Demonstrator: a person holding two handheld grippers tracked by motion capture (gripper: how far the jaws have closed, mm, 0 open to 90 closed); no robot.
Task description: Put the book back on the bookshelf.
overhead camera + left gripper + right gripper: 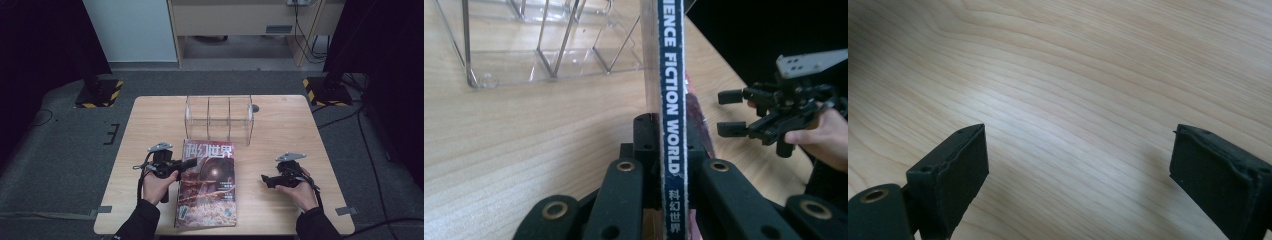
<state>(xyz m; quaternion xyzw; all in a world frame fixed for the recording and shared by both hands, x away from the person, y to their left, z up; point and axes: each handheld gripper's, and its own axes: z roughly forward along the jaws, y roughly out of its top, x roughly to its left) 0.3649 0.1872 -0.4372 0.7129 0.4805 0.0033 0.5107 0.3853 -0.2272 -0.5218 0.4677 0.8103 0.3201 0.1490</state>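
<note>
Your left gripper [186, 163] is clamped on the magazine [207, 185] spine, just in front of the clear rack [219, 118]; spine points at the rack. Right gripper [265, 180] stands open, empty, over the tabletop [285, 130].

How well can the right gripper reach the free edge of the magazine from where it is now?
Probably well. The right gripper is open with nothing between its fingers, and only bare table lies between it and the right edge of the magazine, whose spine the left gripper clamps.
</note>
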